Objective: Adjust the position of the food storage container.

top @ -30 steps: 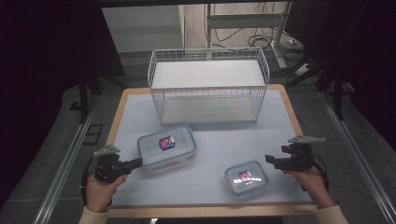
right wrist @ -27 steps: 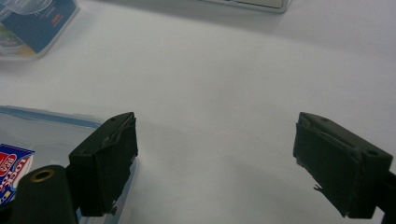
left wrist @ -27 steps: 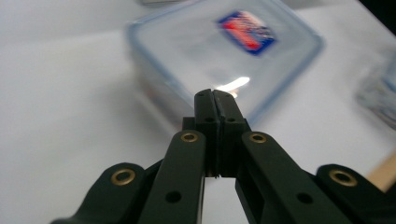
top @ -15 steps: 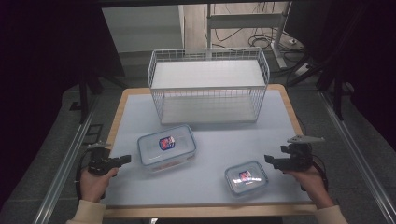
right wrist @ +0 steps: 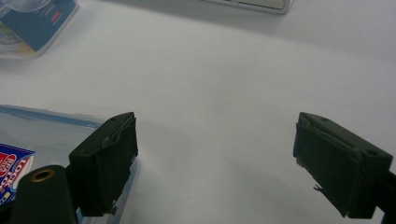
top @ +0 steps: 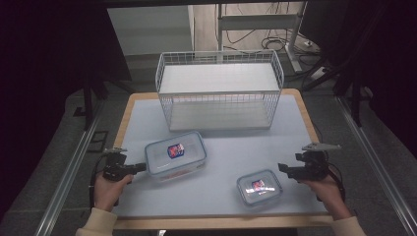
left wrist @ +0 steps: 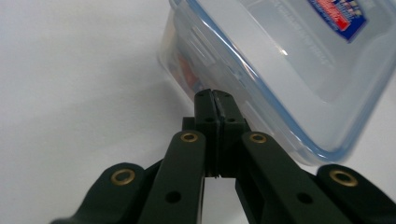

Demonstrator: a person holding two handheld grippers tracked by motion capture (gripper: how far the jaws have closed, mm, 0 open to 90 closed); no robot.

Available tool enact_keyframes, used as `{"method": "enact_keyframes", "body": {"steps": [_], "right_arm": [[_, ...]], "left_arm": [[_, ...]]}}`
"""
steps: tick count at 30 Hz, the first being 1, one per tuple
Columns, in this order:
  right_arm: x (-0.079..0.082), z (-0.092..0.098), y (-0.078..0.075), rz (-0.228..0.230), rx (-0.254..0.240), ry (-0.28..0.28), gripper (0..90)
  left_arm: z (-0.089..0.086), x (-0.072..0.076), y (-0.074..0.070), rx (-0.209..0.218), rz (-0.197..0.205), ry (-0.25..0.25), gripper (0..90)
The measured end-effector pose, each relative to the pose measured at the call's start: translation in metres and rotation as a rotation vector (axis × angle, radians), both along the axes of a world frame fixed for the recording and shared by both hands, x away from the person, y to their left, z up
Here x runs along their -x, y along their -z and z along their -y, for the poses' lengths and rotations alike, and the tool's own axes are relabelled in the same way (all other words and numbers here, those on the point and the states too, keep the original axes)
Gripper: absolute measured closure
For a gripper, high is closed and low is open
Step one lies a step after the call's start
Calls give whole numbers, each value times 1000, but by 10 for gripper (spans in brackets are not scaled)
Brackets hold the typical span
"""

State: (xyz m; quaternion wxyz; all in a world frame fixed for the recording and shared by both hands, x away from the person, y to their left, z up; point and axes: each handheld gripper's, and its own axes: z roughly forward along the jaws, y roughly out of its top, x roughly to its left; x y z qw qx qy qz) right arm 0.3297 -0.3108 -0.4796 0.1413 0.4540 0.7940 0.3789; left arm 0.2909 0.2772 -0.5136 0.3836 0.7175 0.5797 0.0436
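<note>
The left claw [left wrist: 215, 95] is clenched, its two black jaws pressed flat together with nothing between them. Its tip sits right at the side wall of the large container [left wrist: 299, 70], by a lid latch; whether it actually touches the plastic cannot be told. In the high view the left claw [top: 142, 167] lies low over the tabletop [top: 231, 152], pointing at the left short end of the large container [top: 175, 156], with the person's left hand [top: 109, 187] wrapped around its grip.

That container is a clear rectangular box with a blue-rimmed lid and a red and blue label on top, resting slightly askew on the left half of the tabletop.

The right claw [right wrist: 215, 158] is released, jaws standing wide apart over bare tabletop. Its left jaw is just beside the edge of the small container [right wrist: 42, 135], whose blue rim and label show at the left of the right gripper view. From above, the right claw [top: 281, 168] is near the right end of the small container [top: 259, 188], held by the right hand [top: 327, 189].

Behind both containers, at the far edge of the tabletop, stands a white wire basket [top: 220, 91], well apart from them.
</note>
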Motion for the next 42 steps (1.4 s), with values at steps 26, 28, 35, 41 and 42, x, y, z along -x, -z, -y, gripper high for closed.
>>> {"method": "enact_keyframes", "body": {"steps": [26, 28, 35, 41, 42], "right_arm": [[0, 1, -3, 14, -1, 2, 143], [0, 1, -3, 12, -2, 5, 143], [0, 1, -2, 14, 1, 1, 143], [0, 2, -3, 10, -1, 4, 143], [0, 2, -3, 10, -1, 4, 143]], "left_arm": [[7, -27, 4, 5, -12, -12, 897], [10, -30, 4, 1, -12, -9, 897], [22, -44, 4, 7, -11, 2, 897], [36, -54, 2, 3, -9, 28, 897], [39, -55, 2, -3, -9, 33, 897]]}}
